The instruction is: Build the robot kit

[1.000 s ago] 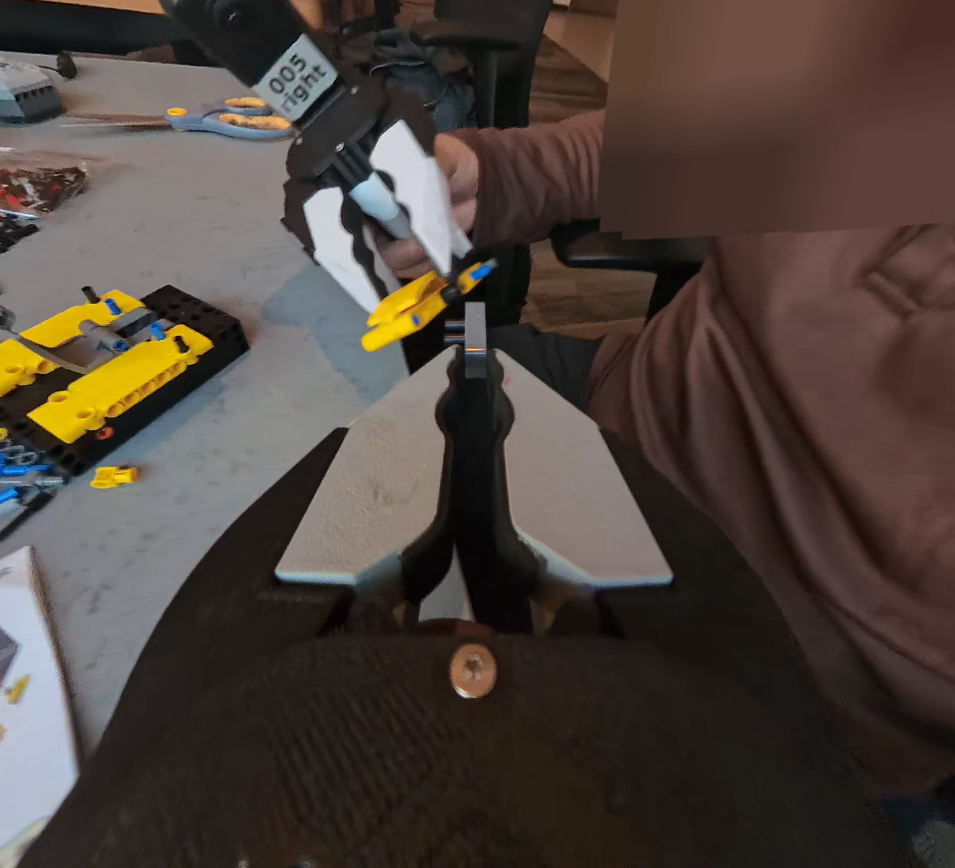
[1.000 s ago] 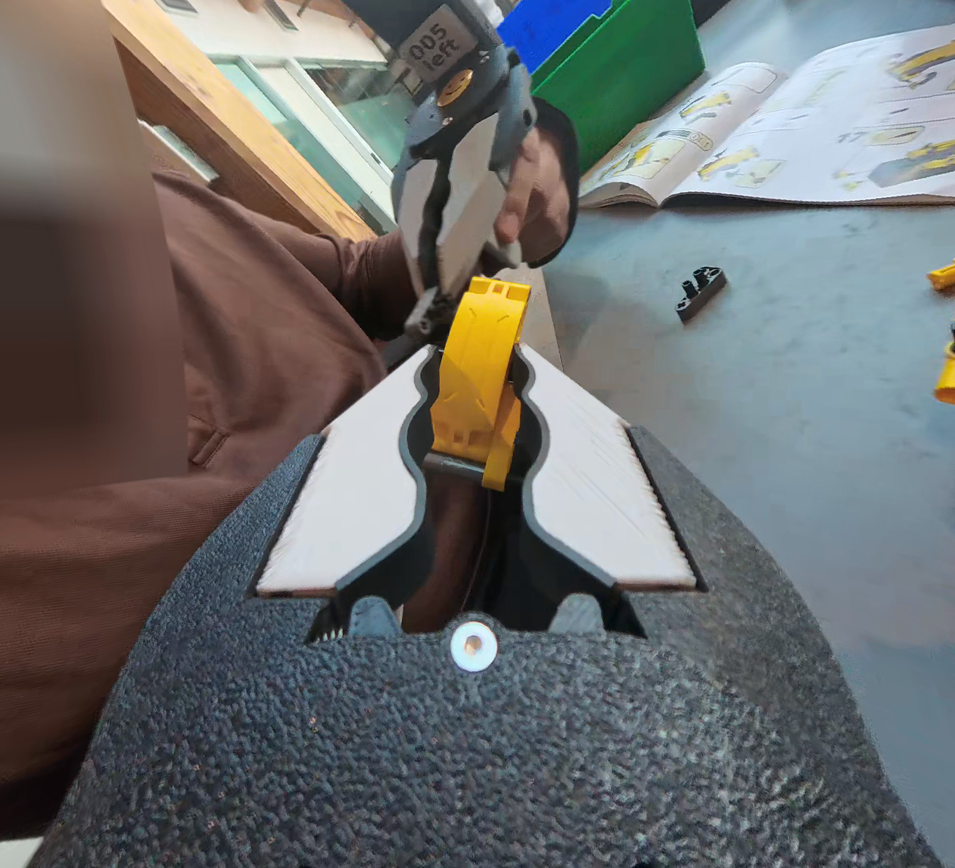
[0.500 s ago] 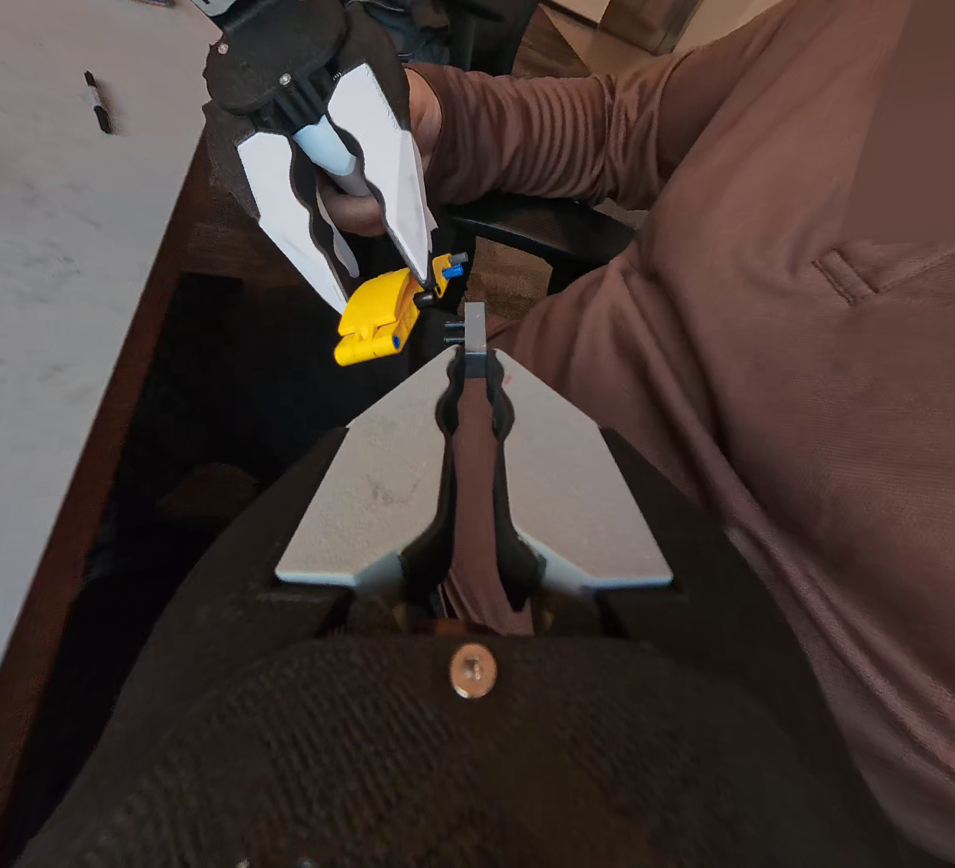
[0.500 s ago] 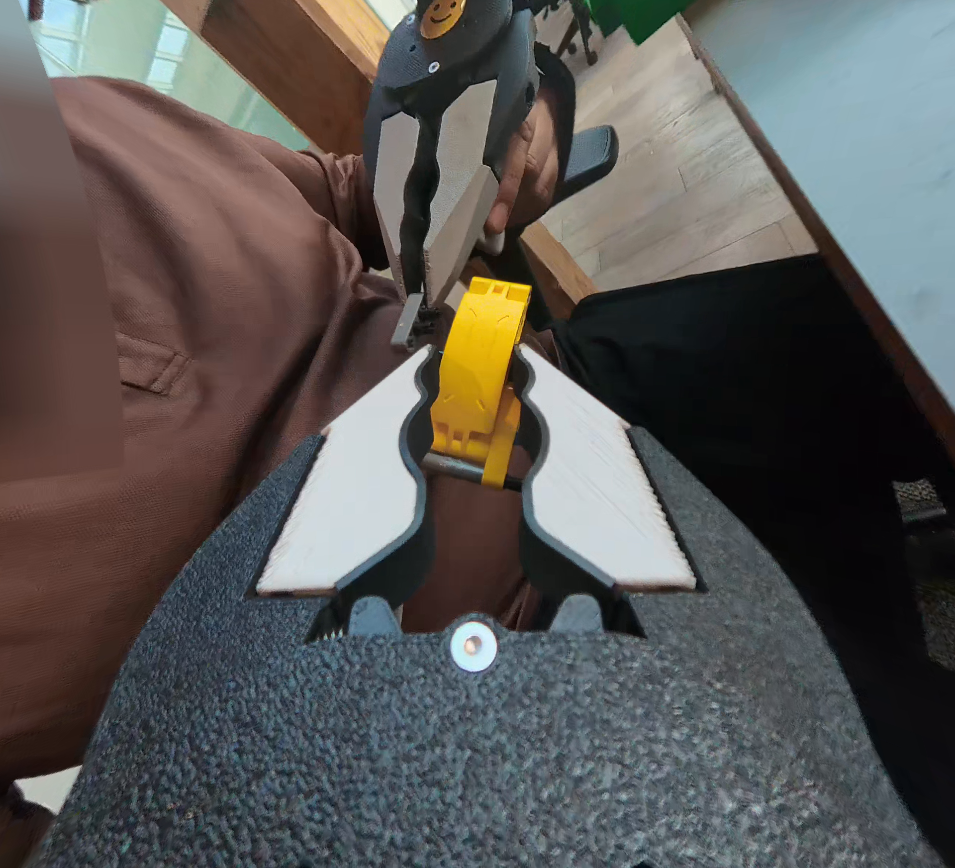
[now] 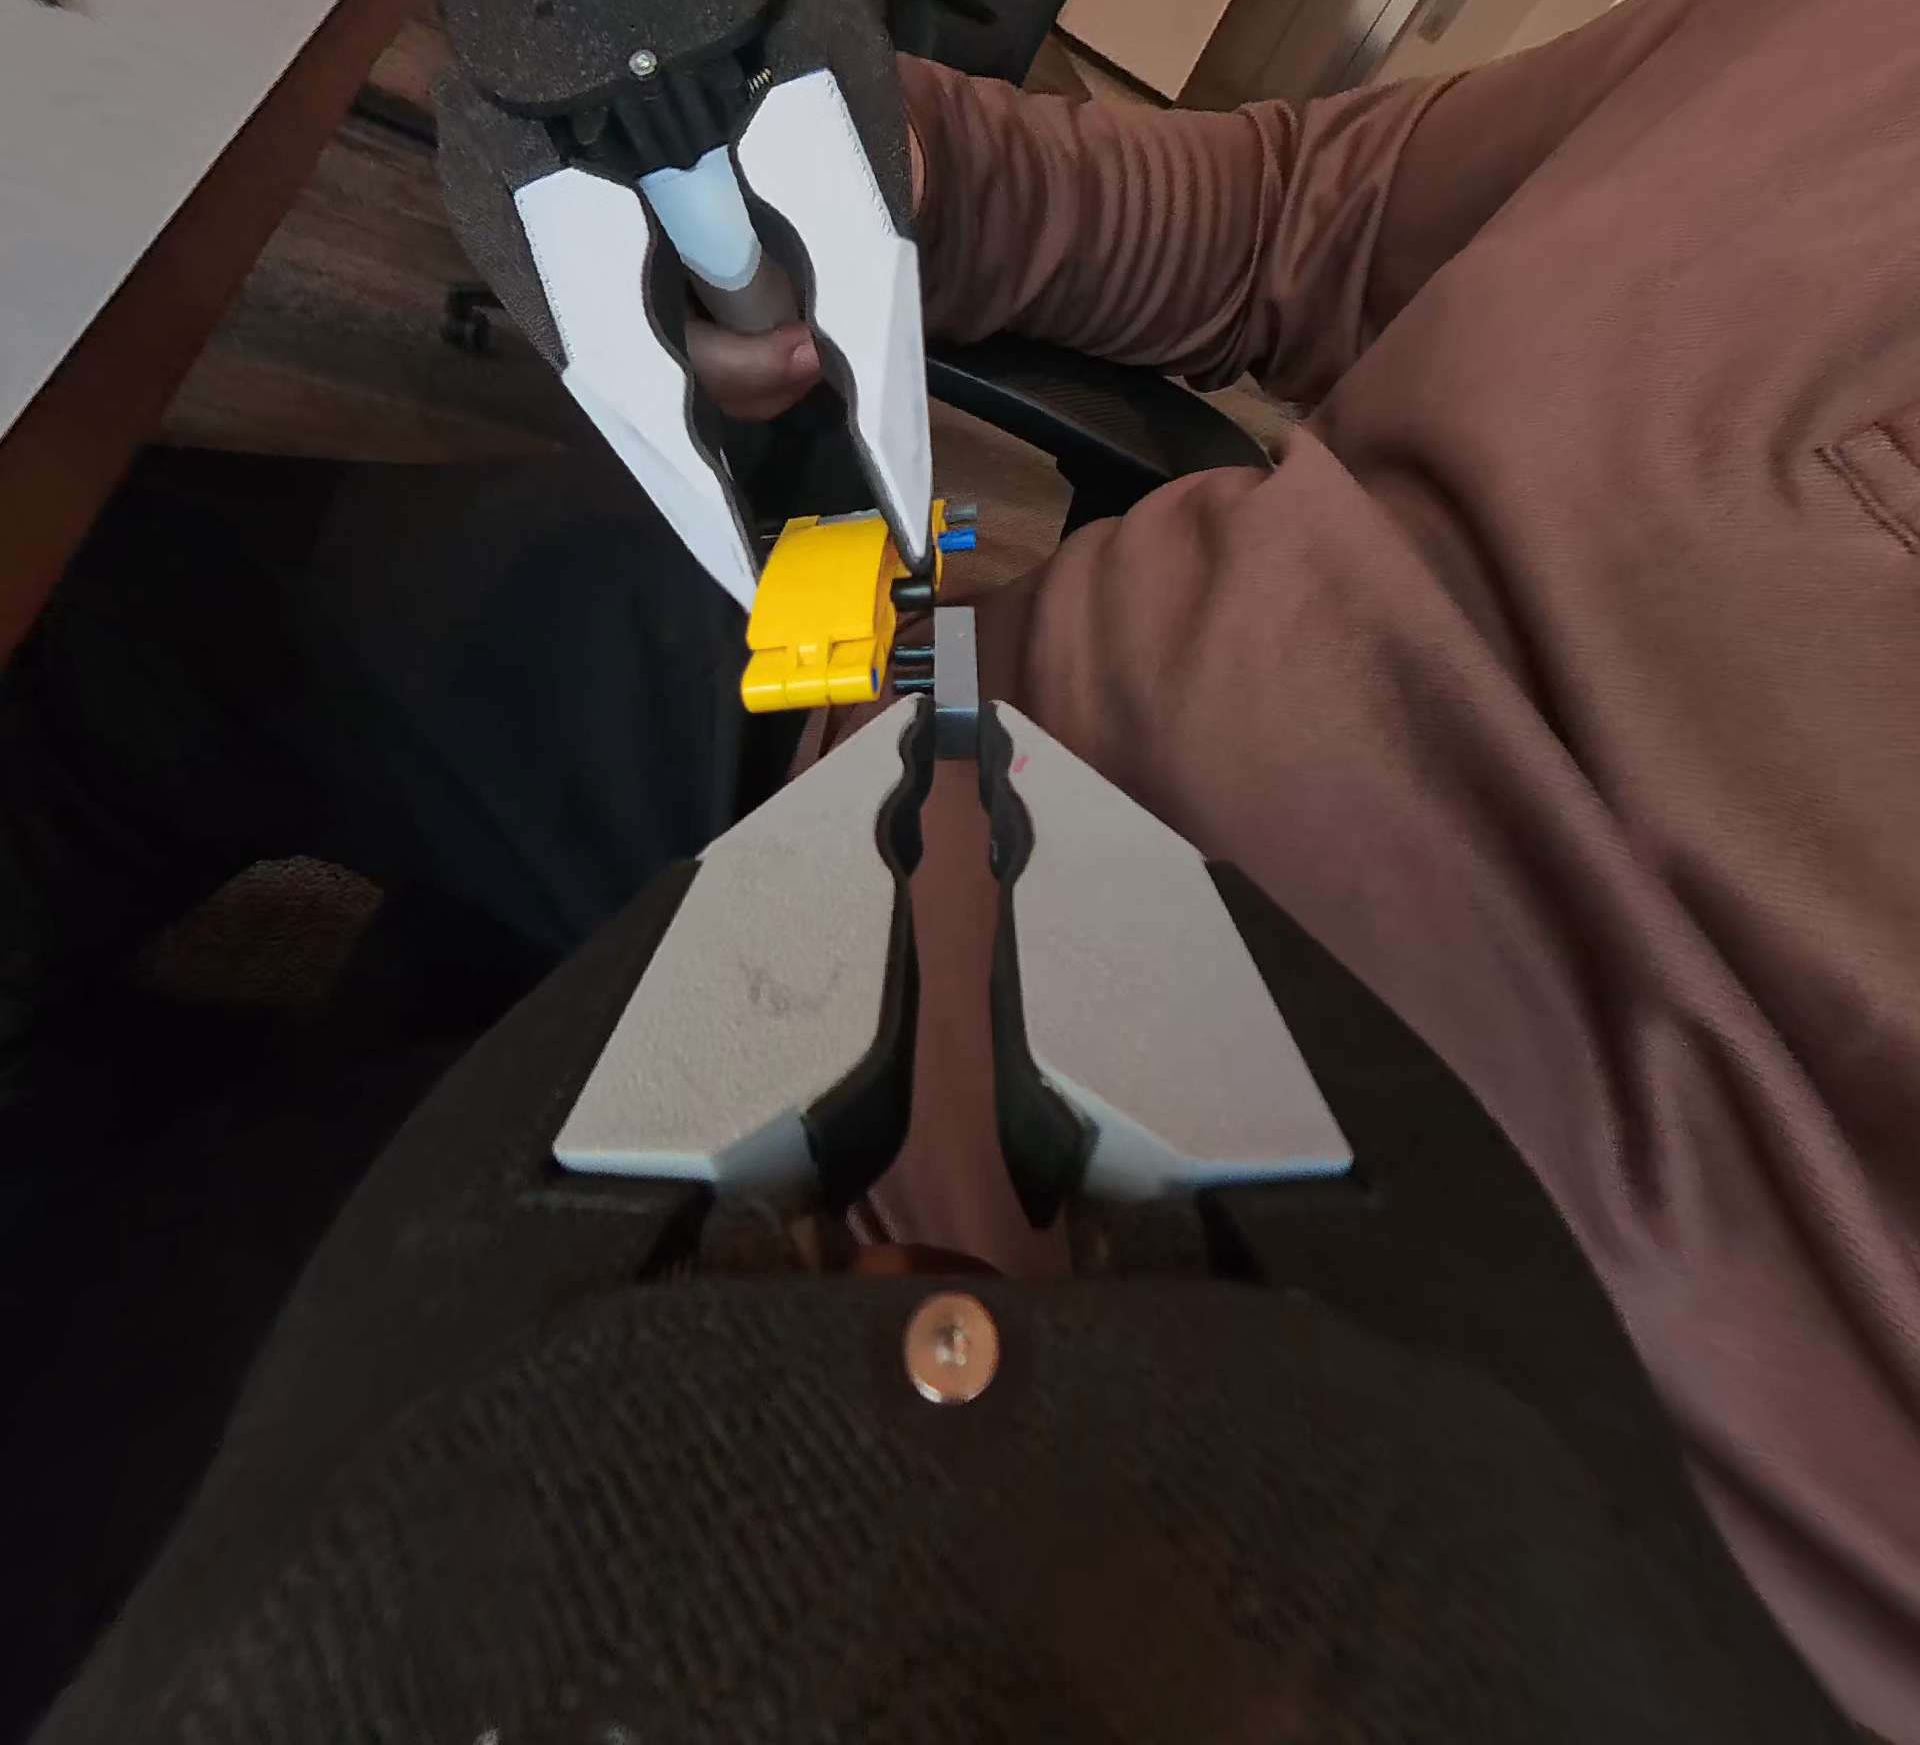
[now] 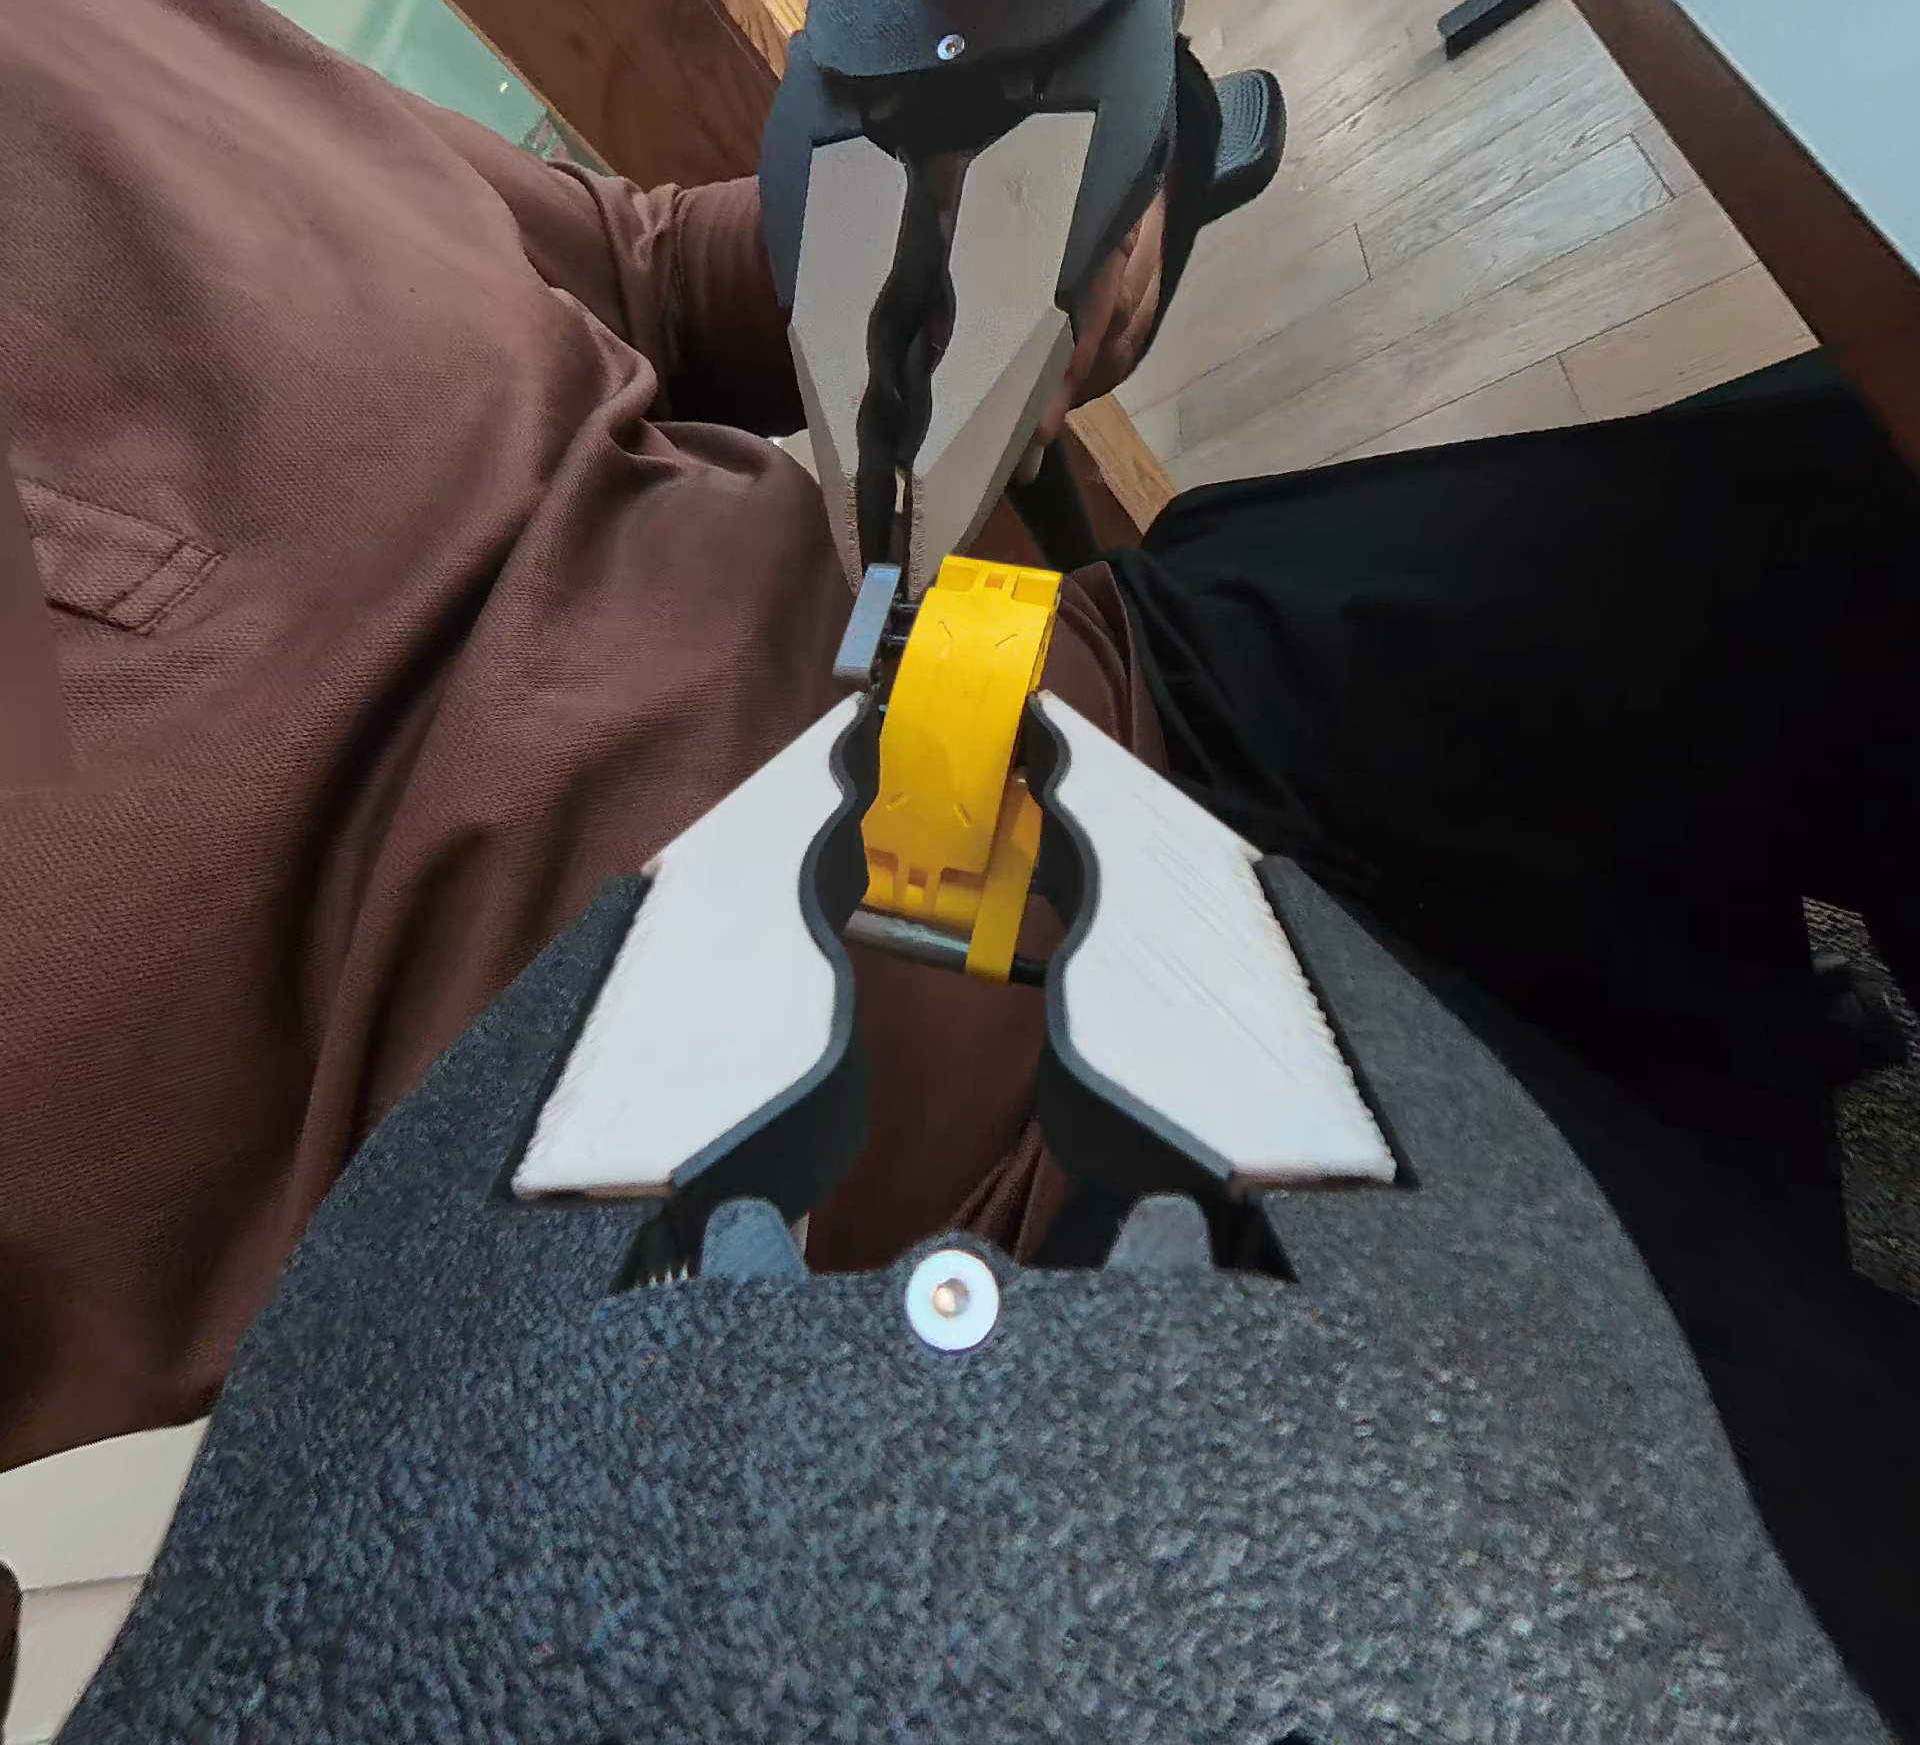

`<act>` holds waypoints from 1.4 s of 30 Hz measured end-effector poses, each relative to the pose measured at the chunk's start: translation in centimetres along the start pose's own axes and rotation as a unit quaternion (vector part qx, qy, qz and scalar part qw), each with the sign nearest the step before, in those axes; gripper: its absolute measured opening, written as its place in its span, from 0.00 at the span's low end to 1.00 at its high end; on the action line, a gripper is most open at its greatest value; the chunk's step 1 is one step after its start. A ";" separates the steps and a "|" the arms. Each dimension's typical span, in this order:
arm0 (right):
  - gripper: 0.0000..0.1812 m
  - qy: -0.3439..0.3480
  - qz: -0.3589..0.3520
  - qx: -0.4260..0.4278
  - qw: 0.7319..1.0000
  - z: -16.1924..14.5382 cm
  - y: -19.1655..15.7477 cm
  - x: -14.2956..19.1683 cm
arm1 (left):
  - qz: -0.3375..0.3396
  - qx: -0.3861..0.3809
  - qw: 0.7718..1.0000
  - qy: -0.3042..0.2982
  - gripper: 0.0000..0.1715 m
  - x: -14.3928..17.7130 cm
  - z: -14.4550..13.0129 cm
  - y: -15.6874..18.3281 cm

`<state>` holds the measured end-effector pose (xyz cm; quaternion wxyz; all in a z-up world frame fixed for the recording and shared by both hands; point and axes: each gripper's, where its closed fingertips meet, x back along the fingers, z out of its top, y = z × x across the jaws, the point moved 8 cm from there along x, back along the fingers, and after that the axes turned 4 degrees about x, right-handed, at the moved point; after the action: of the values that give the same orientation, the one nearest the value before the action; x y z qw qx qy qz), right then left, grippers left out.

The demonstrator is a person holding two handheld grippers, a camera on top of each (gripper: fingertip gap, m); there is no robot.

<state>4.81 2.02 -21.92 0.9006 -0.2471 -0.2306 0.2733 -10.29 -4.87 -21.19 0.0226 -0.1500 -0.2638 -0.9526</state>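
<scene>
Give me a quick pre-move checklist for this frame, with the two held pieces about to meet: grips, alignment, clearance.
1. Left gripper grip on the grey pin piece: ok, jaws shut on its lower end.
2. Right gripper grip on the yellow assembly: ok, clamped between the fingers.
3. Black pins face the yellow assembly: ok in the left wrist view.
4. Pins lined up with holes: cannot tell, holes hidden.
5. Pieces already in contact: cannot tell; very close in the right wrist view.
6. Clearance from table edge: ok, both grippers held off it, over the person's lap.
</scene>
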 end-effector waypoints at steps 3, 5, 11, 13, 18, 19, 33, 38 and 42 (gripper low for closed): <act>0.15 -0.011 0.001 0.001 1.000 -0.2 0.3 -0.2 | -0.009 0.007 1.000 -0.012 0.03 -0.3 -0.2 -0.5; 0.15 -0.016 0.001 0.001 1.000 -0.3 0.6 -0.1 | -0.007 0.007 1.000 -0.025 0.03 -0.6 -0.3 -0.8; 0.15 -0.033 -0.004 0.009 0.999 -0.7 0.7 -0.2 | 0.000 0.002 0.999 -0.036 0.03 -1.0 -0.6 -0.9; 0.15 -0.039 -0.008 0.013 0.999 -0.8 0.6 -0.3 | 0.002 0.002 0.999 -0.037 0.03 -1.2 -0.8 -0.9; 0.15 -0.051 -0.012 0.019 0.998 -1.1 0.4 -0.3 | 0.014 -0.006 0.999 -0.038 0.03 -1.3 -1.1 -0.5; 0.15 -0.054 -0.014 0.021 0.998 -1.2 0.3 -0.4 | 0.014 -0.008 0.999 -0.034 0.03 -1.2 -1.0 -0.4; 0.15 -0.072 -0.031 0.035 0.996 -1.6 0.4 -0.6 | 0.027 0.007 0.999 -0.040 0.03 -1.7 -1.4 -0.8; 0.15 -0.082 -0.041 0.039 0.995 -1.8 0.6 -0.7 | 0.029 0.020 0.998 -0.055 0.03 -2.0 -1.8 -1.1; 0.15 -0.091 -0.053 0.036 0.994 -2.1 0.9 -0.8 | 0.049 0.012 0.996 -0.067 0.03 -2.3 -2.3 -1.5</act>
<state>5.02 1.53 -24.29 0.8973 -0.1757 -0.3148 0.2547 -8.94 -4.86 -24.46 0.0531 -0.2258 -0.2685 -0.9349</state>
